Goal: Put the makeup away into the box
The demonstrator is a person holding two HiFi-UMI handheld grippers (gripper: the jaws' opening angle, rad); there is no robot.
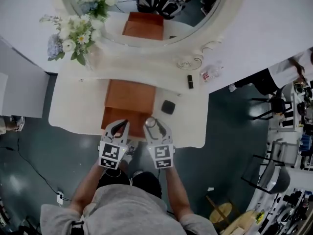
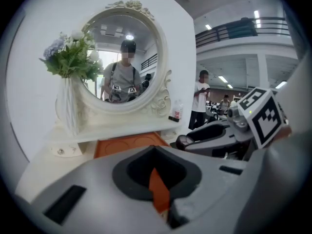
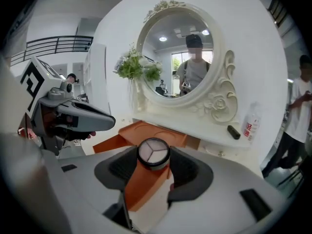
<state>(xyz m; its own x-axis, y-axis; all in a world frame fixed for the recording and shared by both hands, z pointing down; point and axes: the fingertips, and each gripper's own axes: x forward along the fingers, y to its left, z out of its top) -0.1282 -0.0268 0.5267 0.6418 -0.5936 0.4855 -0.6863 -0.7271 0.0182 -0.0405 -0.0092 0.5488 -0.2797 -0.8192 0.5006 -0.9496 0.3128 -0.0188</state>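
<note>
The right tongs (image 3: 153, 165) are clenched on a round three-shade compact (image 3: 153, 153), pinched by its rim between the pads. The left tongs (image 2: 157, 172) are pressed together with nothing between them. The two pairs hang side by side, close to each other, over the near end of the open orange box (image 1: 129, 99). The compact sits just above that end of the box and has not been set down.

I'd say the job has barely begun. The round recesses I can see in the box look vacant, and this compact looks like the first piece going in. Other pieces wait out on the white vanity table (image 1: 190, 124):

- A small black case (image 1: 168, 106) lies just ahead and to the right of the right tongs.
- A black tube (image 1: 190, 81) lies farther ahead on the same side.
- A small clear bottle (image 1: 211, 72) lies beyond the tube.

The table's front edge runs right beneath both tongs, so there is little room to pull back. Ahead, the box's walls border the drop. The mirror's (image 1: 215, 43) base closes off the far end, and a vase of flowers (image 1: 73, 35) stands well ahead on the left tongs' side. The bare tabletop right of the right tongs looks like the easiest space to move in.
</note>
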